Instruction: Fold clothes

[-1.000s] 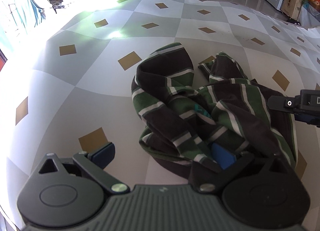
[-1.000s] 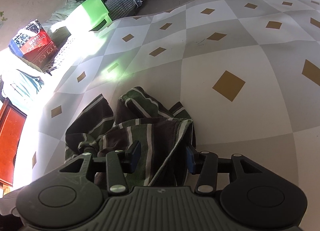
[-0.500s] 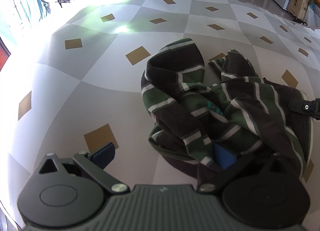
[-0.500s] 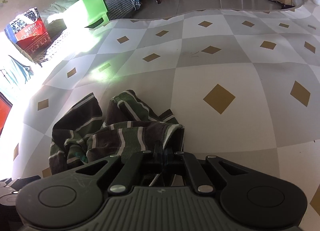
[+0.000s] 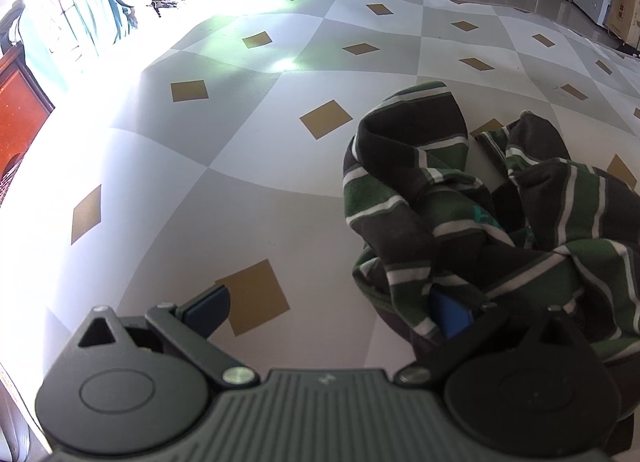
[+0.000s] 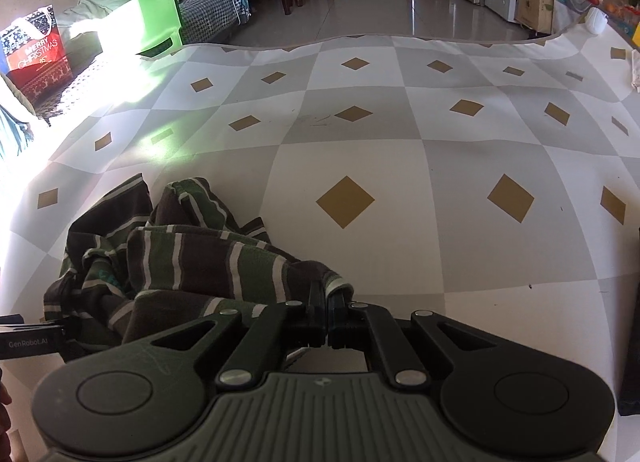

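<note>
right gripper: clamped on striped garment edge | left gripper: fingers apart, garment over its right finger

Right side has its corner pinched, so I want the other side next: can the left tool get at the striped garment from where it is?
Probably yes. The left tool stands open, one pad already tucked under the striped garment; only bare tablecloth lies between the pads.
</note>
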`<state>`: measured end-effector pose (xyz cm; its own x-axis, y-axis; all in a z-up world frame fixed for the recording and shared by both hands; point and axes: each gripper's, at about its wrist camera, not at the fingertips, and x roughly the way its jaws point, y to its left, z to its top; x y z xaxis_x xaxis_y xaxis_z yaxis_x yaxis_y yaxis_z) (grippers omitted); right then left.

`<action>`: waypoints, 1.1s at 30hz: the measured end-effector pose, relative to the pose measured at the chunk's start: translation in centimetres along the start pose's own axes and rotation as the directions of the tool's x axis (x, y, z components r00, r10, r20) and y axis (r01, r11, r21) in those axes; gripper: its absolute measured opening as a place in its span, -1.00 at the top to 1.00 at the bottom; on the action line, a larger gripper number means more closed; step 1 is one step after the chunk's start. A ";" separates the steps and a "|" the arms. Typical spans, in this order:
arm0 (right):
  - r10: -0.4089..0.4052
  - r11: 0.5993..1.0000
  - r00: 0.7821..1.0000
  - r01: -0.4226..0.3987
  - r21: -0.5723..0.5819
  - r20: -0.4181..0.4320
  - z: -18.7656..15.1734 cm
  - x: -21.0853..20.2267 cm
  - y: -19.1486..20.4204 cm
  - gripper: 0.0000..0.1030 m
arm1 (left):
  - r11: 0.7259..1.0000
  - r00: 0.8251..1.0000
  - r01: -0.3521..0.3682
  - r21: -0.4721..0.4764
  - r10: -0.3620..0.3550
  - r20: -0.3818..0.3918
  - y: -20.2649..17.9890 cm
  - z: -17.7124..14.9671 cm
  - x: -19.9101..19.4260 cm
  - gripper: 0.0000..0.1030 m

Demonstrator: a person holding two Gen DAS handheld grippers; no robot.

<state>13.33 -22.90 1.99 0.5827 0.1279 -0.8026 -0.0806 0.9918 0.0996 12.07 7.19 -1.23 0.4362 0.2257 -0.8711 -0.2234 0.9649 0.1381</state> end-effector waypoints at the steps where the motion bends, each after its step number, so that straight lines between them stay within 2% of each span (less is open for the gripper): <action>1: -0.009 1.000 1.000 0.009 -0.006 -0.004 -0.3 -0.3 -0.3 0.95 | 1.000 1.000 -0.010 -0.003 0.010 0.002 0.1 0.1 0.1 -1.00; 6: -0.047 0.999 0.999 0.046 -0.013 -0.028 -1.7 -1.7 -2.5 0.95 | 0.999 0.999 -0.036 -0.035 0.036 -0.001 0.8 0.4 0.5 -1.00; 13: -0.067 0.997 0.994 0.063 -0.037 -0.092 -4.6 -3.5 -5.1 0.95 | 0.993 0.993 -0.115 -0.032 0.116 0.016 0.9 0.5 0.6 -1.00; 19: -0.042 0.999 0.990 0.040 -0.019 -0.138 -6.0 -4.5 -6.6 0.93 | 0.991 0.995 -0.096 -0.092 0.099 0.029 1.5 0.7 -0.5 -1.00; 23: -0.058 0.998 0.995 0.055 -0.038 -0.080 -5.7 -6.1 -6.6 0.60 | 0.992 0.991 -0.091 -0.090 0.099 0.088 1.2 0.9 -2.3 -1.00; 28: -0.032 0.999 0.999 0.033 0.027 -0.014 -4.6 -7.1 -7.4 0.44 | 0.992 0.993 0.035 -0.118 -0.021 0.116 0.8 0.8 -4.4 -1.00; 33: 0.021 0.998 1.000 -0.021 0.060 0.000 -3.7 -6.2 -6.9 0.28 | 0.989 0.984 0.144 -0.035 -0.139 0.113 -1.7 -0.1 -5.3 -1.00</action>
<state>7.28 -30.59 4.10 0.5810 0.1485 -0.8002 -0.0438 0.9875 0.1514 10.08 4.37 3.10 0.5588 0.1028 -0.8229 -0.1886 0.9820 -0.0054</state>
